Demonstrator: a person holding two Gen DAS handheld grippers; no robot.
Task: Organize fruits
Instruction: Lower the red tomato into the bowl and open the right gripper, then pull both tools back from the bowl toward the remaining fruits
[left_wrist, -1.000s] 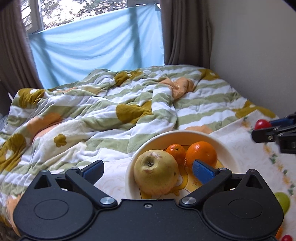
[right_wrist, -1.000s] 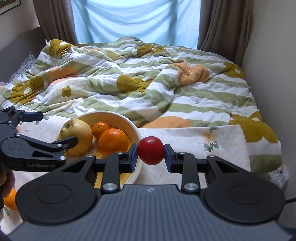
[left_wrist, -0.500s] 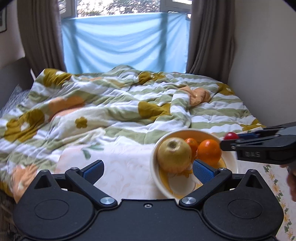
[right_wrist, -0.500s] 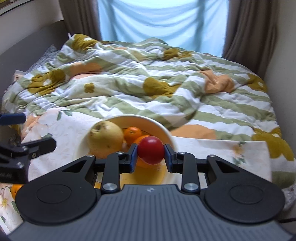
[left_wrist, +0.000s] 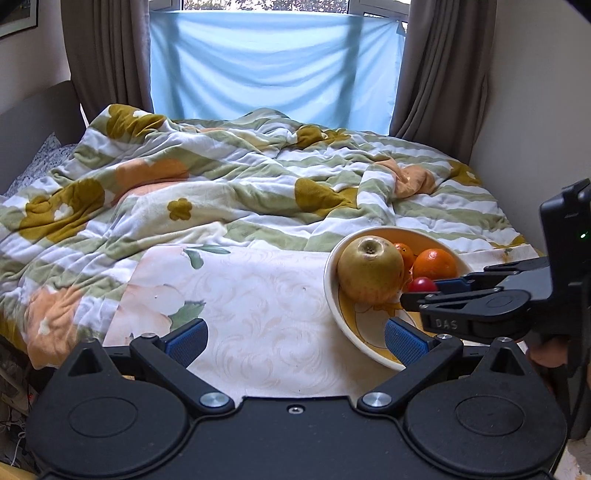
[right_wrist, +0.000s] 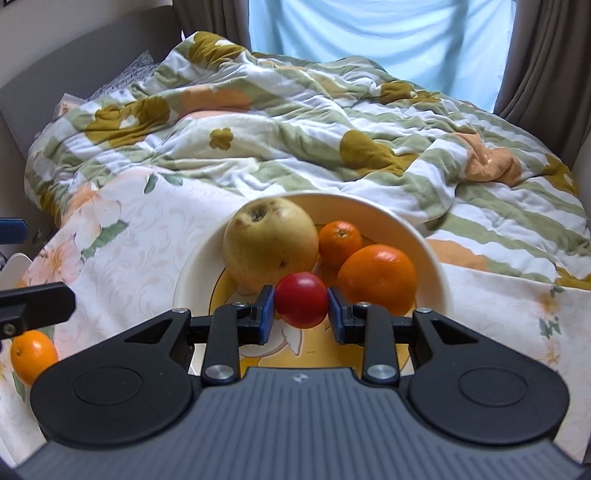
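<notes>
Right hand-held gripper (left_wrist: 424, 291) body reads "DAS"

a bed (left_wrist: 258, 192) under a rumpled green-striped floral quilt (right_wrist: 332, 122) fills the room; brown curtains (left_wrist: 439, 74) flank a bright window draped with pale blue cloth (left_wrist: 273, 70).

My left gripper (left_wrist: 294, 341) hangs wide open over the floral cloth (left_wrist: 258, 306). My right gripper (left_wrist: 424, 290) pinches a red fruit (left_wrist: 422, 284) inside the bowl (left_wrist: 334, 299).
</notes>
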